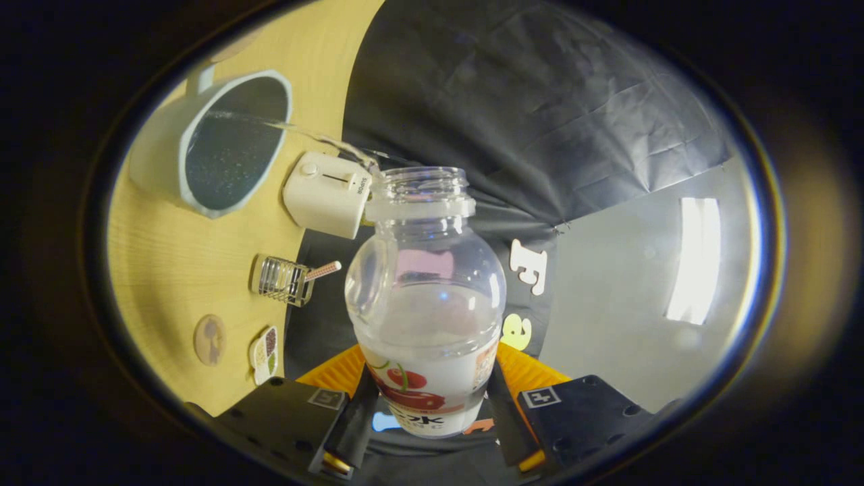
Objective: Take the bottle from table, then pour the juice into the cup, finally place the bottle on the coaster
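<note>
**Bottle mid-pour, stream landing in cup**

Bottle (pixel 425 297) is clamped between both fingers of the gripper (pixel 426 405), which press on its labelled lower body from either side. You have it tipped hard over, open neck aimed toward the cup (pixel 223 145). A thin clear stream leaves the mouth and arcs into the cup's dark interior. The bottle looks roughly half full, liquid pooled against the lower wall.

Cup sits on the wooden table (pixel 162 256), well beyond the fingers. A white box-shaped gadget (pixel 327 194) is between the bottle neck and the cup, right under the stream's path. Further along the table toward the fingers: a small wire holder (pixel 282 278) with a striped stick in it, a round coaster (pixel 210 339), and a small patterned card (pixel 264 354) just beside it.

For this step, my read:
- Hold the tilt steady. The stream is long and thin, so any wobble could drop it on the white gadget or the cup rim.
- Move the mouth closer to the cup if you can; a shorter arc means less risk.
- Don't increase the tilt fast, or a gulp may overshoot.
- Keep the squeeze constant; the thin plastic body will likely flex.
- Level out slowly to finish, to avoid dribble down the neck before you head for the coaster.
</note>
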